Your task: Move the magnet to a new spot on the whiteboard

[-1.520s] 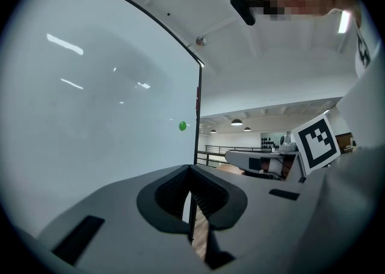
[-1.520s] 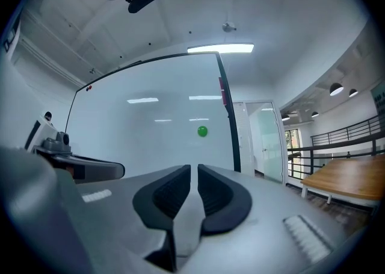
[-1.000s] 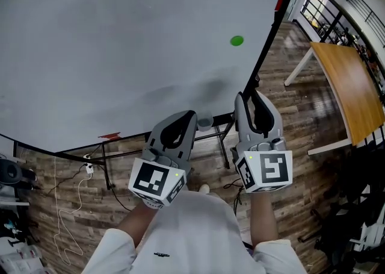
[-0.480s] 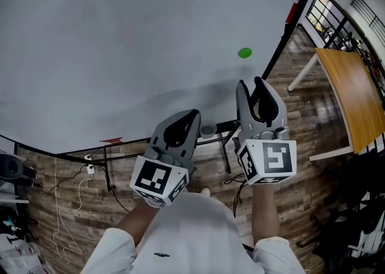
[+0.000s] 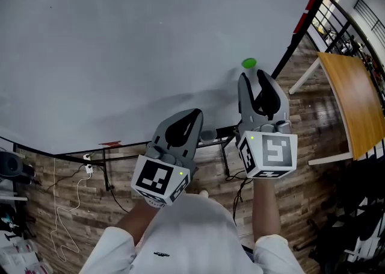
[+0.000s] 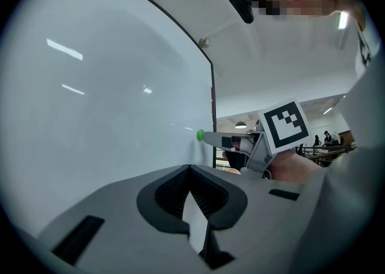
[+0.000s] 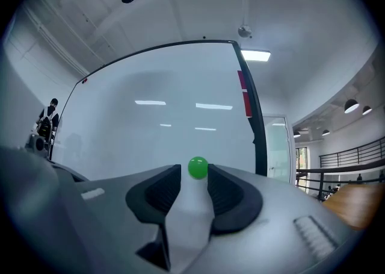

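Note:
A small round green magnet (image 5: 249, 63) sticks to the whiteboard (image 5: 120, 44) near its right edge. My right gripper (image 5: 255, 75) reaches up to it with its tips at the magnet. In the right gripper view the magnet (image 7: 198, 167) sits between the spread tips of my right gripper (image 7: 194, 173), with a thin gap on each side. My left gripper (image 5: 192, 114) hangs lower and to the left, off the board, its jaws closed on nothing. The left gripper view shows the magnet (image 6: 200, 135) just ahead of the right gripper's tips (image 6: 209, 138).
The board's black stand frame (image 5: 218, 140) runs below both grippers. A wooden table (image 5: 352, 95) stands on the plank floor at right, with a black railing (image 5: 337, 20) behind it. White cables (image 5: 66, 206) trail on the floor at lower left.
My right gripper has risen toward the magnet, which now lies between its tips. The left gripper has barely moved.

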`<state>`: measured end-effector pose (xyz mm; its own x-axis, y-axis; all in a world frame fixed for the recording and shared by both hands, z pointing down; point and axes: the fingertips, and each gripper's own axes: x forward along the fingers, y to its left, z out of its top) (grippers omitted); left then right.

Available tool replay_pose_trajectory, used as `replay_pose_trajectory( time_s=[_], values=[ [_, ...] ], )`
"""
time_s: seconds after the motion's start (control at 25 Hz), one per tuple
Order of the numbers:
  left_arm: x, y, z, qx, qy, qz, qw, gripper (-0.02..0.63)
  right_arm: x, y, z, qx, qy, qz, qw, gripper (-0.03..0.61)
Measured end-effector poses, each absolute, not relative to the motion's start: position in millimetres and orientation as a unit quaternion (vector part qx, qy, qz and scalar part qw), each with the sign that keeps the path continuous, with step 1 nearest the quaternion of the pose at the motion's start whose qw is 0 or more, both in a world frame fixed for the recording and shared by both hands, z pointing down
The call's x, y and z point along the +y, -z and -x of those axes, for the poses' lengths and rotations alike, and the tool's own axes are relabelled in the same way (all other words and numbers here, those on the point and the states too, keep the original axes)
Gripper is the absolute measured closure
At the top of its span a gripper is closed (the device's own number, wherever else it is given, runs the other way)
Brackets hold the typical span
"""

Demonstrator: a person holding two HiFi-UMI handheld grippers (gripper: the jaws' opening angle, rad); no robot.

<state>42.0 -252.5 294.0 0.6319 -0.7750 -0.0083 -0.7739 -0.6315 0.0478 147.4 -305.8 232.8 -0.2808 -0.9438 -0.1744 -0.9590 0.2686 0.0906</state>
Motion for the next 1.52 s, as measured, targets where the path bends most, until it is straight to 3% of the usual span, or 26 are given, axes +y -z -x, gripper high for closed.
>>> replay_pose_trajectory(
  time_s=[0.84,1.52],
  values=[
    [-264,-298,-32,-0.446,0.014,-0.895,0.028,0.607,-332,-240,-150,0.787,-0.076,0.612,0.023,0.446],
    [-221,-300,-18,-0.451,0.02,-0.892,0.022,0.607,-276,-240,-143,0.787,-0.09,0.609,0.027,0.448]
  ],
)
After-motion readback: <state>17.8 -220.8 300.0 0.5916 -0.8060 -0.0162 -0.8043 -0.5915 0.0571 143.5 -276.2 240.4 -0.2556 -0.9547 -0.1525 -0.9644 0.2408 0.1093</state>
